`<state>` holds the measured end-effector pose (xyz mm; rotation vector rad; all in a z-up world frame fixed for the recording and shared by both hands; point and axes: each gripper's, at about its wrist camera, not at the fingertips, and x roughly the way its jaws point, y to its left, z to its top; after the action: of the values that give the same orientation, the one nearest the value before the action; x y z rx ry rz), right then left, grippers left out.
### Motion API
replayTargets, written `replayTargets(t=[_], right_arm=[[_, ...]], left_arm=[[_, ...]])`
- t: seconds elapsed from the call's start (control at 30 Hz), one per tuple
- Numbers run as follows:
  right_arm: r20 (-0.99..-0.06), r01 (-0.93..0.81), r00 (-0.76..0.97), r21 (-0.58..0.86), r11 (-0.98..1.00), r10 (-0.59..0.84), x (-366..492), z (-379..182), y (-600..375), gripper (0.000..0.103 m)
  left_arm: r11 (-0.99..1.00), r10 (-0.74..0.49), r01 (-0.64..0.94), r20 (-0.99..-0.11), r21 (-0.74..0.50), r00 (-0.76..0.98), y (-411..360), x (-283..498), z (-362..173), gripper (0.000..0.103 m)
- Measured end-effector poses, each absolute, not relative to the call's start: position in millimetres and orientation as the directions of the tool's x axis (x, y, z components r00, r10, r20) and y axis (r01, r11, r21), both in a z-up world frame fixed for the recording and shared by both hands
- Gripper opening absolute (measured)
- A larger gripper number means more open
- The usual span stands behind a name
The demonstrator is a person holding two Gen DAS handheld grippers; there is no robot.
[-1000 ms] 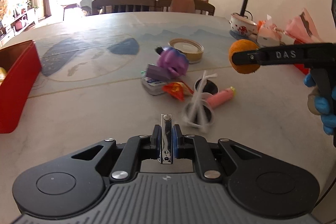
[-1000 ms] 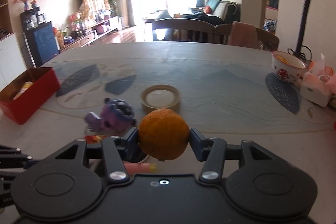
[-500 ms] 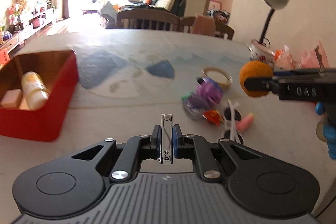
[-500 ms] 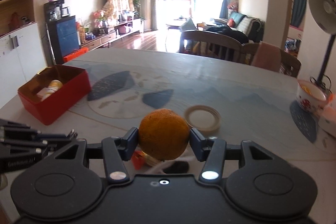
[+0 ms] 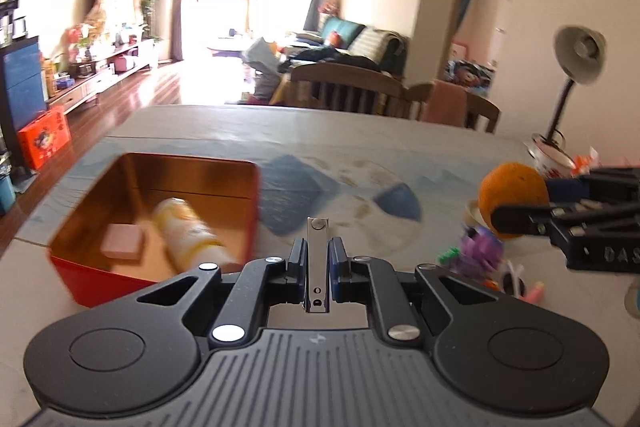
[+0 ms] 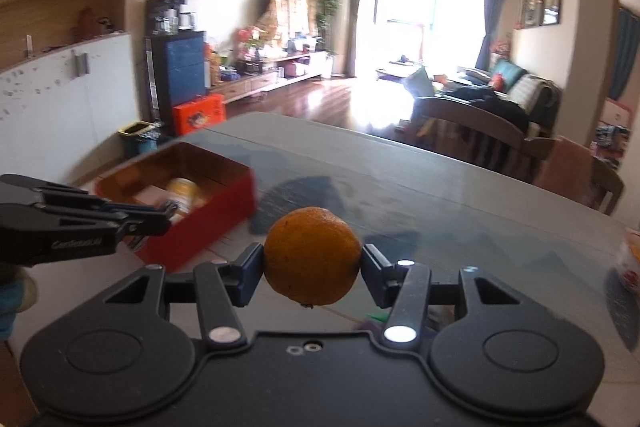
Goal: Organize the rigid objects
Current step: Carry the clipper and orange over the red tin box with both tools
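Note:
My left gripper (image 5: 317, 259) is shut on a metal nail clipper (image 5: 317, 263) that stands upright between its pads. Just beyond it to the left lies a red open box (image 5: 160, 227) holding a yellow-white bottle (image 5: 188, 235) and a pink block (image 5: 122, 247). My right gripper (image 6: 313, 263) is shut on an orange (image 6: 313, 255), held above the table. In the left wrist view that orange (image 5: 514, 193) and the right gripper (image 5: 520, 217) show at the right. The right wrist view has the red box (image 6: 204, 211) at left, with the left gripper (image 6: 168, 215) in front of it.
A purple toy (image 5: 480, 251), a pink tube (image 5: 534, 293) and small wrappers lie on the table at the right. A patterned bowl (image 5: 552, 157), a desk lamp (image 5: 576, 67) and wooden chairs (image 5: 348, 91) stand at the far side. The table's left edge runs past the box.
Both grippers have swung left and risen with their loads. The red box has come from the left edge into the centre-left of both views; the loose items have slid right.

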<state>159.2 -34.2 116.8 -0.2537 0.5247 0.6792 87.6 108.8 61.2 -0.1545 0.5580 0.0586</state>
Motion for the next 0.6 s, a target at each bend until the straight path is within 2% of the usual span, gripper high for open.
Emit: replayTargets(t=[0.3,0.6], right_arm=[[-0.536,-0.736,0.591,-0.054,0.675,0.602,159.3,122.9,29.0,0.052],[-0.564,-0.764,0.579,-0.123,0.634,0.589,168.9,116.6,89.7,0.052]], left_arm=[[0.965,0.138,-0.234,-0.530,-0.120,0.837,174.0,85.3,69.5,0.011],[0.950,0.200,-0.298,-0.552,-0.092,0.810,222.8,105.6,68.7,0.011]])
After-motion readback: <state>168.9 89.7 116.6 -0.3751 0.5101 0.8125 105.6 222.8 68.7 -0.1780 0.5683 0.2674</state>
